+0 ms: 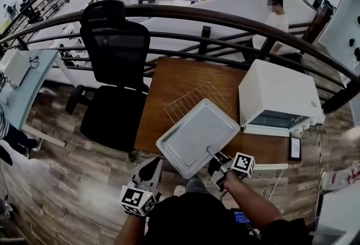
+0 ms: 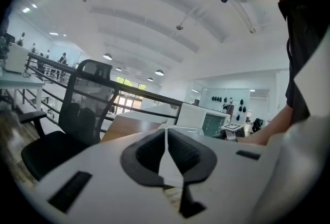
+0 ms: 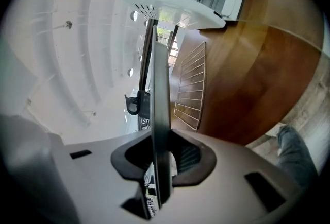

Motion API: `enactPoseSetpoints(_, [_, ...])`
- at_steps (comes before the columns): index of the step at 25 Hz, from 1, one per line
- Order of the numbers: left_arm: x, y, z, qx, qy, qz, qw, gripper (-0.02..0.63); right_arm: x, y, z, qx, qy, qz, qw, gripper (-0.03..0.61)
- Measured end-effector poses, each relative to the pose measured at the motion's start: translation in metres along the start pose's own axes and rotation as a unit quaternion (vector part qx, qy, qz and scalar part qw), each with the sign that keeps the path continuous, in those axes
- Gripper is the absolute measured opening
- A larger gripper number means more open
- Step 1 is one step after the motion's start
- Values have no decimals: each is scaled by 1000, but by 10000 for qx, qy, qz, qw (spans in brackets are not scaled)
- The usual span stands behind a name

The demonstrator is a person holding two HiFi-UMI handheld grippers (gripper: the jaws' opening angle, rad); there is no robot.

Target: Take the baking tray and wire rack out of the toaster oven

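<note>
Baking tray (image 1: 197, 137) in right tool (image 1: 216, 160), near wire rack (image 1: 194, 97)

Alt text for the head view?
The right gripper holds a grey tray by its edge over a wooden table. A wire rack lies on the table beside an open white toaster oven; left gripper is shut, empty.

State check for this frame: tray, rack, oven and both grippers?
baking tray: out of the oven, held by its edge.
wire rack: out, lying flat on the table.
toaster oven: door open.
right gripper: jaws shut on the baking tray.
left gripper: jaws shut, empty.
</note>
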State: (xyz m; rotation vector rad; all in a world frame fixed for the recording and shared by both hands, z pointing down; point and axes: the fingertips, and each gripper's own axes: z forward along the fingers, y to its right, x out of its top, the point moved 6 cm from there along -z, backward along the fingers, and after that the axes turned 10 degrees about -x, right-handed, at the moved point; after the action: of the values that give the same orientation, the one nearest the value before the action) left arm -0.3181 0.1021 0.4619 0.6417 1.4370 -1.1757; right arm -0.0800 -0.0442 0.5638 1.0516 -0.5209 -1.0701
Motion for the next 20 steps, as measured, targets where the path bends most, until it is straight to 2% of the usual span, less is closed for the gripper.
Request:
enactPoseSetpoints(9, [-8, -24, 16, 289, -103, -302, 9991, 25, 23, -8, 53, -261, -402, -330, 9983, 75])
enactPoseSetpoints(13, [-11, -32, 31, 325, -234, -362, 9985, 25, 35, 0, 73, -506, -545, -408, 9964, 75])
enactPoseSetpoints(20, [-12, -58, 62, 390, -563, -439, 9967, 25, 68, 6, 103, -678, -556, -272, 9958, 74])
